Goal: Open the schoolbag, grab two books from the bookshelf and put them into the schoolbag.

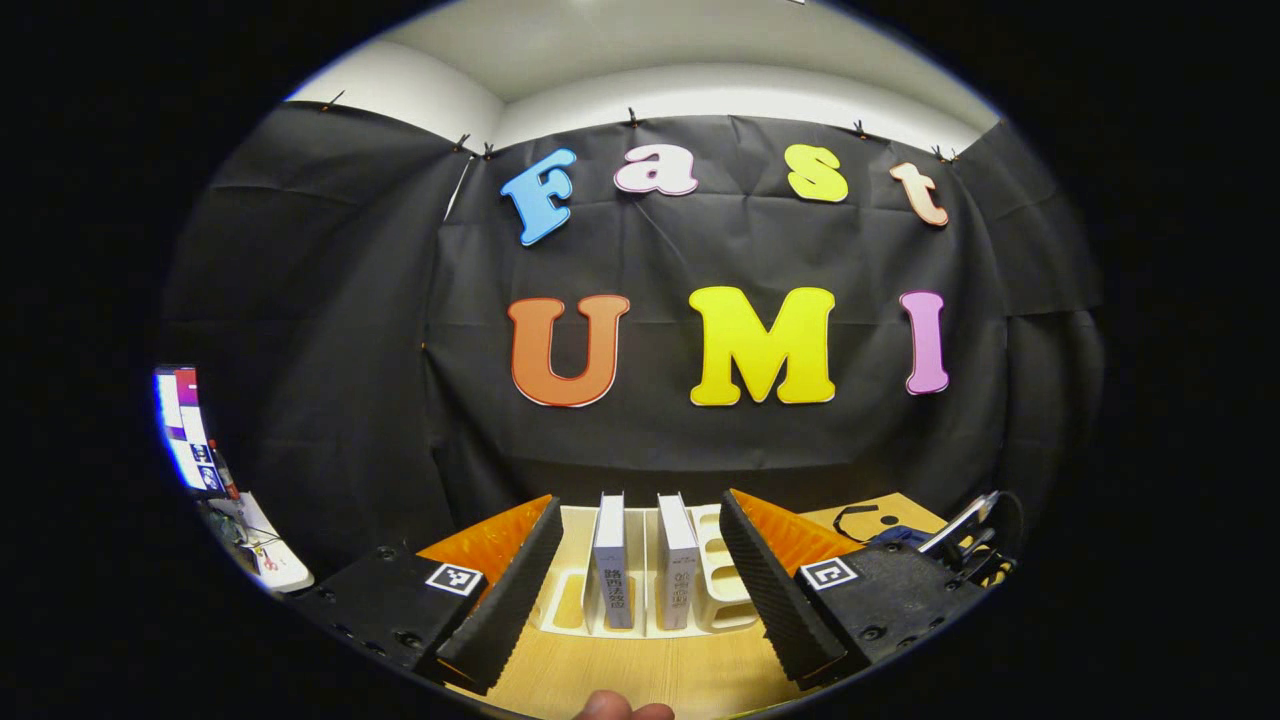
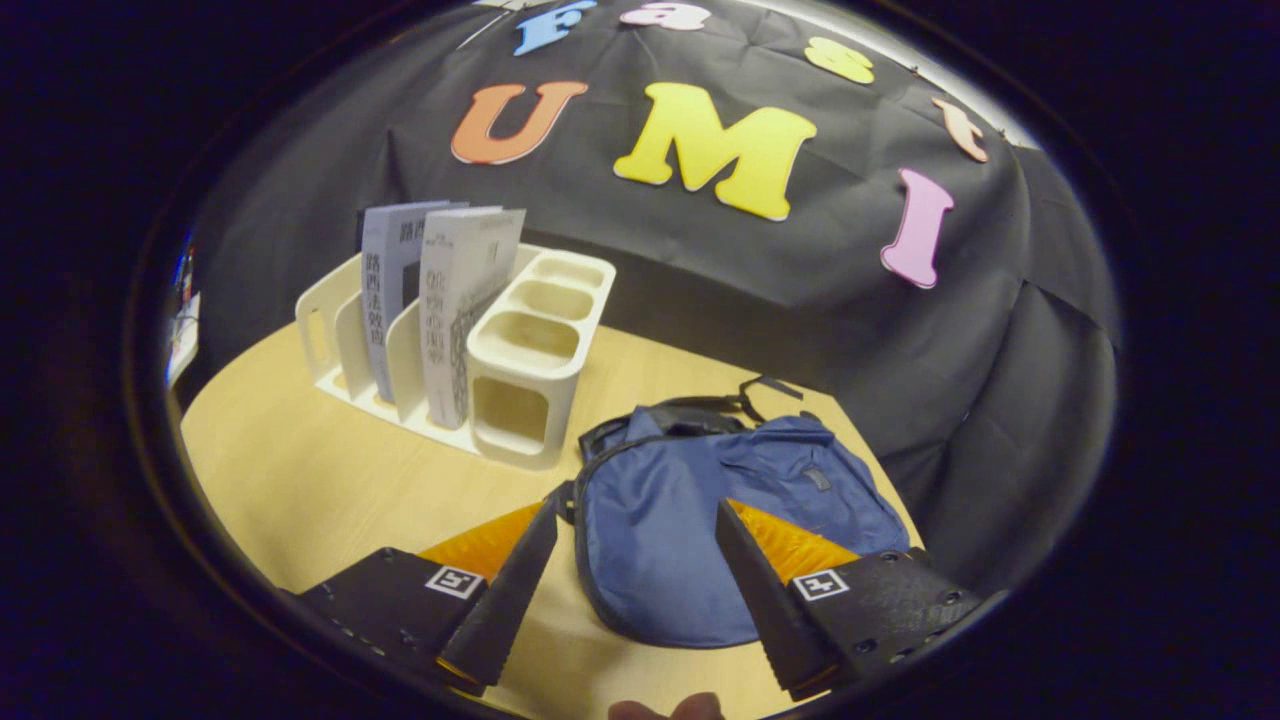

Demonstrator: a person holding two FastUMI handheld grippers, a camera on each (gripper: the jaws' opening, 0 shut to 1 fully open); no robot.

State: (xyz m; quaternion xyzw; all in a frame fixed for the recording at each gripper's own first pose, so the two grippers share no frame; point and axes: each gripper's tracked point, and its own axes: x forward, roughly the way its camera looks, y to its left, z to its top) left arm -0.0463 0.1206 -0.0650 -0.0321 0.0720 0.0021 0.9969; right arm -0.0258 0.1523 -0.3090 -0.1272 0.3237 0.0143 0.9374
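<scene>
A cream bookshelf rack (image 1: pixel 720 580) (image 2: pixel 540 350) stands on the wooden table with two upright books in its slots, a grey-blue one (image 1: pixel 611 560) (image 2: pixel 385 290) and a white one (image 1: pixel 678 560) (image 2: pixel 460 310). My left gripper (image 1: pixel 640 590) faces the rack head-on, open, with both books between its spread fingers farther off. A blue schoolbag (image 2: pixel 700 520) lies flat to the right of the rack, its zip shut as far as I can see. My right gripper (image 2: pixel 635 590) hovers over the bag's near end, open, holding nothing. The right gripper (image 1: pixel 960 540) also appears at the far right of the left gripper view.
The wooden table (image 2: pixel 300 480) runs from the rack to the near edge. The bag's black strap (image 2: pixel 760 390) (image 1: pixel 860 515) lies on the table behind the bag. A small side table with a screen and clutter (image 1: pixel 230 500) stands off to the left. Black cloth walls stand close behind.
</scene>
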